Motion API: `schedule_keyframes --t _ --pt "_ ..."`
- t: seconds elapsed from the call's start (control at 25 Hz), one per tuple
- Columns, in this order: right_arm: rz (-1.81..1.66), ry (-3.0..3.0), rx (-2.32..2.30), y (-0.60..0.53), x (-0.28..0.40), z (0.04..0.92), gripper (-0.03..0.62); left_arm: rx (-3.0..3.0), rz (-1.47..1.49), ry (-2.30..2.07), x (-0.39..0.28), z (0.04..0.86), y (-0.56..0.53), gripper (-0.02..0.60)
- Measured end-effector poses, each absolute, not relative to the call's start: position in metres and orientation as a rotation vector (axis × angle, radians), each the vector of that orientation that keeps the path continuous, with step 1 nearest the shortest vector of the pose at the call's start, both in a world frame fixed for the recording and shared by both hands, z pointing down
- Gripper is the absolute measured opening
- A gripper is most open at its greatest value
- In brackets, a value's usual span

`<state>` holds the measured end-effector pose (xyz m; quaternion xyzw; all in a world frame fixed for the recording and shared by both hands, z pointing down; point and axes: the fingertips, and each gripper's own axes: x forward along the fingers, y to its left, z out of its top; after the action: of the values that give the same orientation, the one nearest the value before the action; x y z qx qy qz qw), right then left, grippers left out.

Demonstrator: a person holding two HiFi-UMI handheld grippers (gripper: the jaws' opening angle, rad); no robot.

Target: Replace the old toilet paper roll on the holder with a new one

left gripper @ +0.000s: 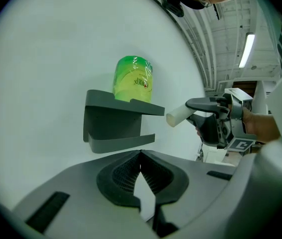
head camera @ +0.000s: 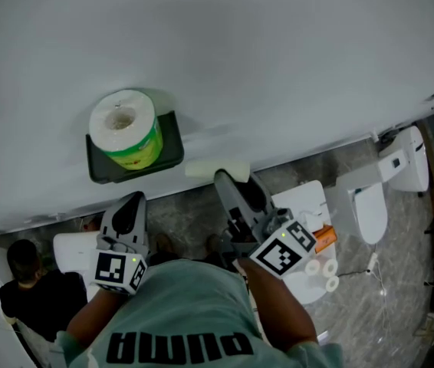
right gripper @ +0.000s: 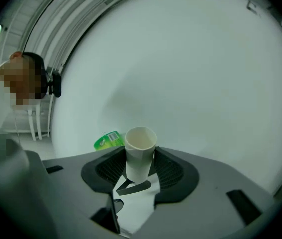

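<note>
Right gripper view: right gripper jaws clamp an empty cardboard tube. Left gripper jaws are closed and empty. A wrapped roll stands on the holder, toward its left edge.

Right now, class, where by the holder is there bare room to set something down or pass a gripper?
Free: the top strip of the holder right of the roll in the head view, and the bare wall all round. Crowded: off the holder's lower right corner, where the right gripper holds the tube close by.
</note>
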<state>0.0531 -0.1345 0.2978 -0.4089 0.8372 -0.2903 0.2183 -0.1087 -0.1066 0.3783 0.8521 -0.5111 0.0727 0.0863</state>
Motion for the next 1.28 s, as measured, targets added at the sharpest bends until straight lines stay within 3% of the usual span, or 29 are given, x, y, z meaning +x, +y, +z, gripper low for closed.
schedule_keyframes --t 0.72,1.28 --pt "-0.149 2.807 -1.095 -0.087 -0.046 0.183 0.187 2.477 0.157 -1.576 -0.148 0.384 -0.107 0.005" --pt "0.115 3.012 -1.216 -0.106 -0.153 0.201 0.187 2.372 0.111 -1.676 -0.219 0.391 -0.101 0.005"
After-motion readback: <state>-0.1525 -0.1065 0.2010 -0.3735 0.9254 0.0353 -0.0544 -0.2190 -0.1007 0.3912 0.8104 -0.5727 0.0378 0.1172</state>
